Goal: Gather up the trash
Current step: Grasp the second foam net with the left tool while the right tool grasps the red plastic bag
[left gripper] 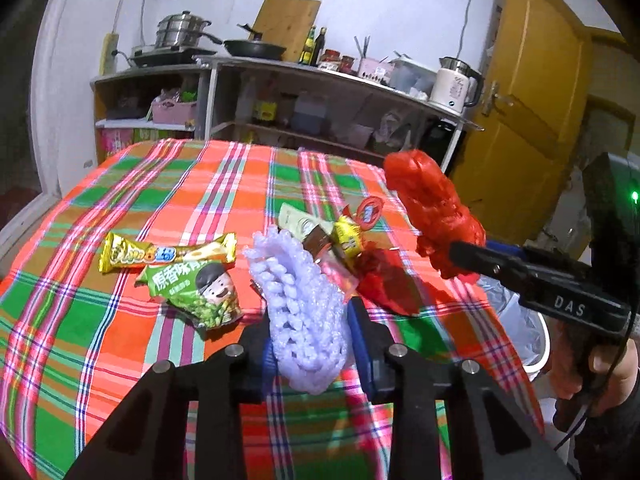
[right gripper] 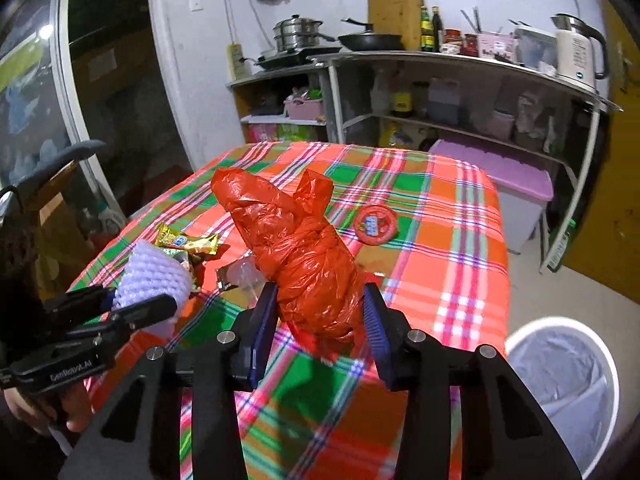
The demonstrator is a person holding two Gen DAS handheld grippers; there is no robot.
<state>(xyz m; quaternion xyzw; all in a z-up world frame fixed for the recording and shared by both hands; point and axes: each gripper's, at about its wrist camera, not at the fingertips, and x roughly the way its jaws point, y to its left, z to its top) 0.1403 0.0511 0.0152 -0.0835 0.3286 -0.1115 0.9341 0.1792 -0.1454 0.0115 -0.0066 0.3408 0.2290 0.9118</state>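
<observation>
My left gripper (left gripper: 312, 332) is shut on a pale purple foam net sleeve (left gripper: 298, 300) and holds it above the plaid table (left gripper: 120, 352). My right gripper (right gripper: 320, 316) is shut on a crumpled red plastic bag (right gripper: 296, 252), held up over the table's right side; it also shows in the left wrist view (left gripper: 434, 216). On the cloth lie a yellow snack bar wrapper (left gripper: 160, 256), a green pea snack packet (left gripper: 200, 292), a small heap of wrappers (left gripper: 332, 240) and a round red lid (right gripper: 376, 224). A white bin with a clear liner (right gripper: 564, 384) stands on the floor right of the table.
A shelf unit with pots, a pan, bottles and a kettle (left gripper: 456, 84) stands behind the table. A yellow door (left gripper: 528, 120) is at the right. A purple-lidded box (right gripper: 512, 176) sits between table and shelf. A window (right gripper: 36, 100) is on the left.
</observation>
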